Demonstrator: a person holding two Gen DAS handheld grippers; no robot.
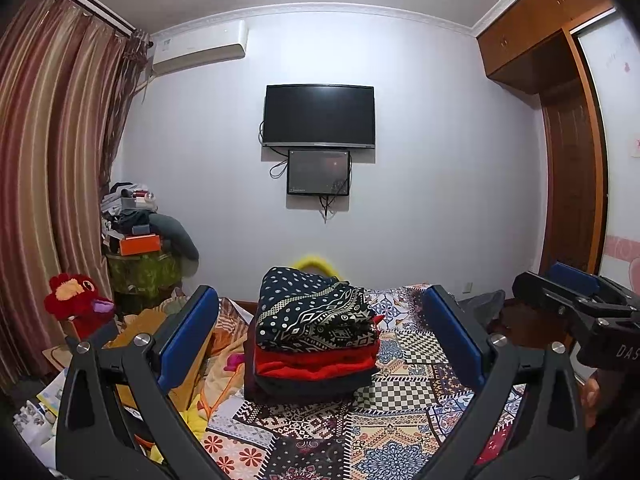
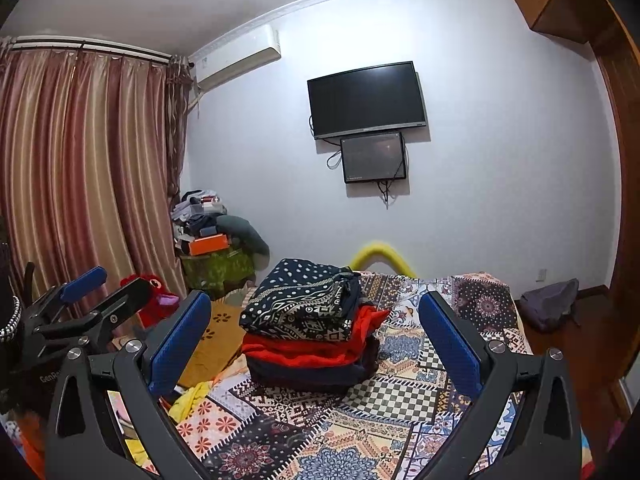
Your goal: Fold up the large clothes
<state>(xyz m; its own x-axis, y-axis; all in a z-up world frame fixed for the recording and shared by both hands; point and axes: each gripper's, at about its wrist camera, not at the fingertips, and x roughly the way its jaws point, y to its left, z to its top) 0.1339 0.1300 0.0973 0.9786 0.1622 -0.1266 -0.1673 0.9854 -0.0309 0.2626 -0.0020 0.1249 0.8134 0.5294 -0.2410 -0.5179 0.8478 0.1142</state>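
A stack of folded clothes sits on the patchwork bedspread: a black-and-white patterned piece on top, red in the middle, a dark one at the bottom. My left gripper is raised short of the stack, open, nothing between its blue pads. My right gripper is also open and empty, aimed at the same stack. In the left wrist view the right gripper shows at the right edge. In the right wrist view the left gripper shows at the left.
Loose orange and yellow fabric lies left of the stack. A red plush toy and a cluttered stand are by the curtain. A grey bag lies on the floor right of the bed. A TV hangs on the wall.
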